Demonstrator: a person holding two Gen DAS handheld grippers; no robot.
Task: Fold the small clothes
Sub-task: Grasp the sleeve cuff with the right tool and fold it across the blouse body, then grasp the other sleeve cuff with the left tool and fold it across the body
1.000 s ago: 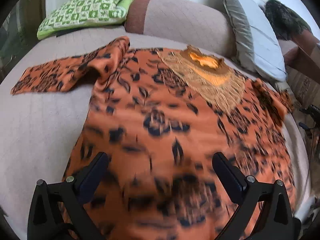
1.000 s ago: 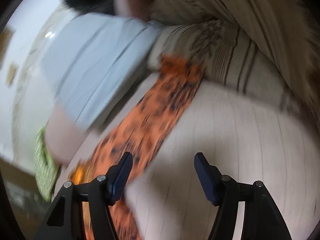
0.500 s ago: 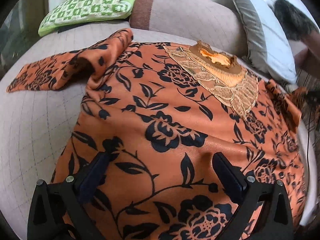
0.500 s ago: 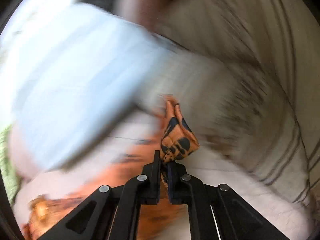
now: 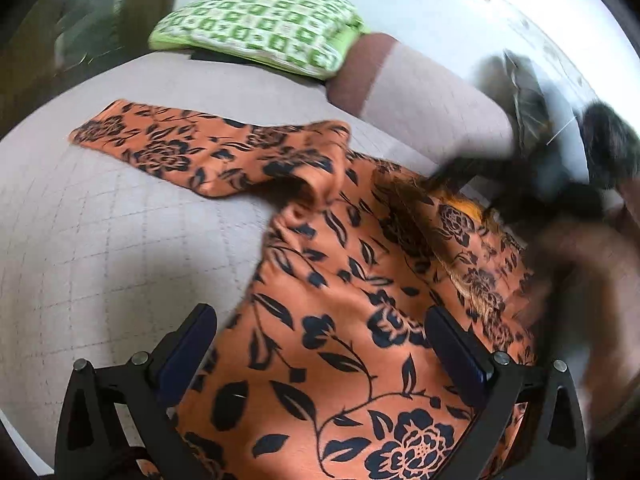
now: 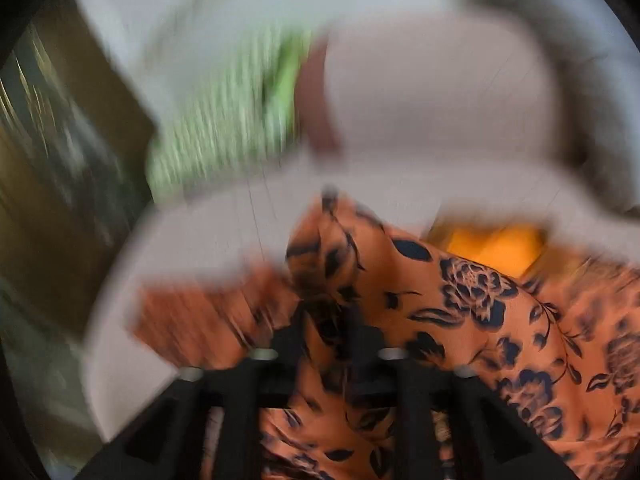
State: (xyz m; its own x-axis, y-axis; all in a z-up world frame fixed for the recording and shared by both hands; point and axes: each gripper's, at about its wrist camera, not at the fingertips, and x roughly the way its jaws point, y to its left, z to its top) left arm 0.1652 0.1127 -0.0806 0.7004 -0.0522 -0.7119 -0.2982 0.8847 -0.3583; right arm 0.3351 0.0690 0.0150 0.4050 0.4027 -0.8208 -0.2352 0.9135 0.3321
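An orange top with a black flower print (image 5: 340, 320) lies on the quilted beige bed cover (image 5: 100, 240), its left sleeve (image 5: 180, 148) spread out flat to the left. My left gripper (image 5: 320, 316) hangs open over the top's lower left side, with nothing gripped. In the blurred right wrist view my right gripper (image 6: 328, 312) has the bunched right sleeve (image 6: 400, 272) between its narrowly set jaws, which are opening. It holds that sleeve over the body near the yellow neckline (image 6: 496, 244). In the left wrist view the right gripper (image 5: 520, 184) is a dark blur over the collar.
A green and white pillow (image 5: 260, 28) lies at the back of the bed. Next to it are a brown and beige bolster (image 5: 420, 100) and a grey pillow (image 5: 528, 108). A person's arm (image 5: 580, 280) reaches in from the right.
My right gripper shut on the right sleeve's end and swept it fast across to the collar, rolling as it went. My left gripper shifted left and rolled, staying open.
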